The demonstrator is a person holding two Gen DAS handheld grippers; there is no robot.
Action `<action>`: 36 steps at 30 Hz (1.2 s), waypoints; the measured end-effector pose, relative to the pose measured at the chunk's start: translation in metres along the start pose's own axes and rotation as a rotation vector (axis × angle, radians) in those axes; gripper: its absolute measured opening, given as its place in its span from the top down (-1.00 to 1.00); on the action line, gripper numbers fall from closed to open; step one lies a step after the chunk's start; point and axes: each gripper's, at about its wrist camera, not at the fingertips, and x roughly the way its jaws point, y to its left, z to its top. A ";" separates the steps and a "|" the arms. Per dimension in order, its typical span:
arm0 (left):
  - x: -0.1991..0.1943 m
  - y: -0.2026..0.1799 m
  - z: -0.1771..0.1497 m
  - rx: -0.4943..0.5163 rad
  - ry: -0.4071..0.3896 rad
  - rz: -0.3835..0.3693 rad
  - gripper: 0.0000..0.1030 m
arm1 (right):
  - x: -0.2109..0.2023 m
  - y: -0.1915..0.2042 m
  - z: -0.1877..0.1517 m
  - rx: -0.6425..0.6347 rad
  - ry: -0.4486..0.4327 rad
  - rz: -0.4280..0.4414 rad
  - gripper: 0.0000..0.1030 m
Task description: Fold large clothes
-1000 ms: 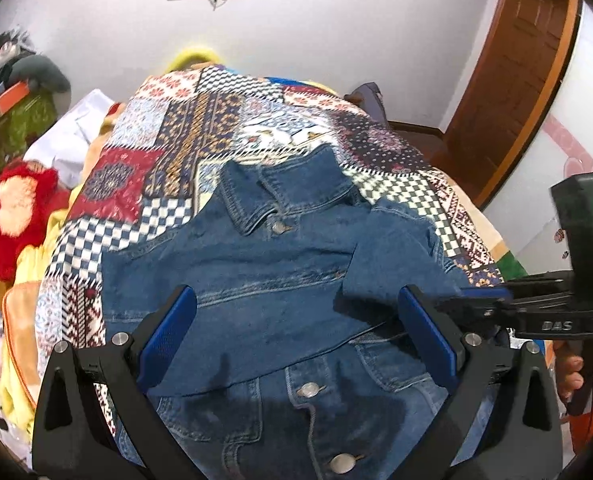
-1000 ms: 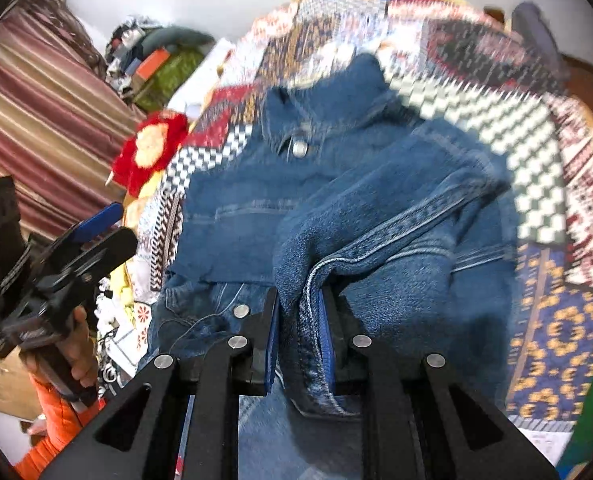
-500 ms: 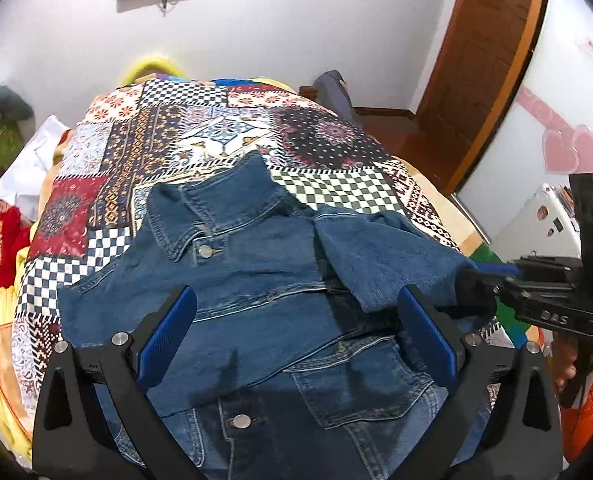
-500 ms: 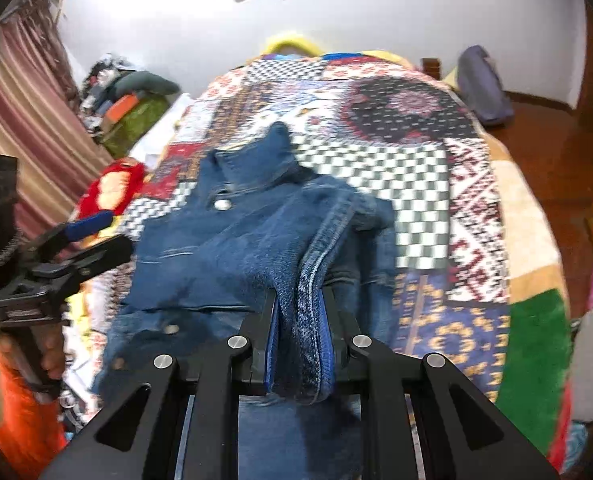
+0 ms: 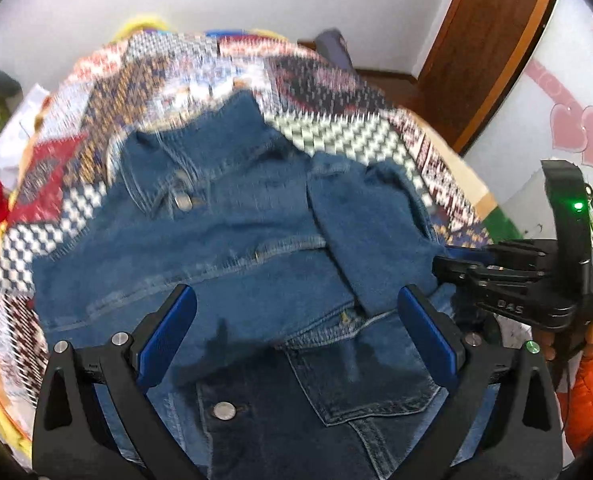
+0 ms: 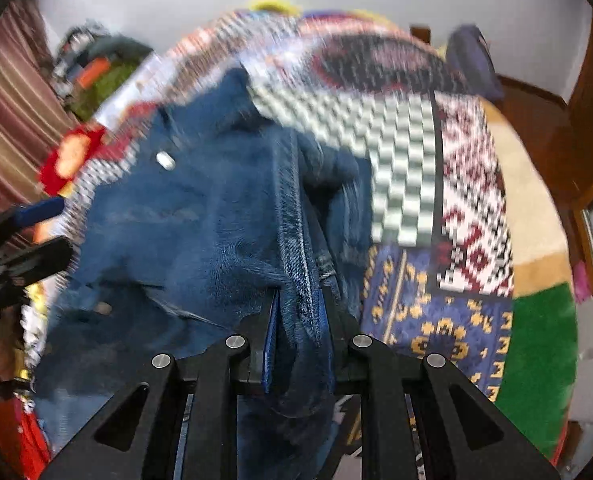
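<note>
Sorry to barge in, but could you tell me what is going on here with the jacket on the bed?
A person is folding a denim jacket spread on a patchwork bedspread. The right hand-held gripper is shut on a fold of the jacket's sleeve, which lies across the front. The left hand-held gripper hangs open above the jacket's lower front, gripping nothing. The collar points toward the far wall, and the bottom has not yet been folded up.

light: even, soft indoor, moderately bright | shadows: faint fingers (image 5: pixel 168 332) shadows on denim jacket (image 5: pixel 236 248) | blur: motion smear on bedspread (image 6: pixel 408 152) (worse in right view) | edges: fisheye bending, black corner vignette
</note>
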 end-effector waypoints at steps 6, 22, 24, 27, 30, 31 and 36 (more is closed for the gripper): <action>0.018 -0.003 -0.009 -0.002 0.039 -0.006 -0.97 | 0.017 -0.011 -0.012 -0.013 -0.007 0.005 0.64; 0.052 -0.069 0.080 0.052 0.077 -0.155 -0.97 | -0.065 -0.066 -0.031 0.167 -0.196 0.033 -0.70; 0.074 -0.072 0.091 0.024 0.126 -0.170 -0.94 | -0.074 -0.072 -0.032 0.197 -0.217 0.056 -0.70; 0.110 -0.069 0.099 -0.046 0.224 -0.184 -0.51 | -0.082 -0.083 -0.038 0.246 -0.230 0.073 -0.70; 0.135 -0.060 0.096 -0.113 0.290 -0.206 0.09 | -0.083 -0.091 -0.045 0.274 -0.225 0.081 -0.70; 0.137 -0.057 0.094 -0.122 0.287 -0.207 0.29 | -0.083 -0.093 -0.046 0.283 -0.222 0.082 -0.70; 0.102 -0.048 0.096 -0.084 0.161 -0.208 0.71 | -0.075 -0.106 -0.049 0.331 -0.204 0.093 -0.70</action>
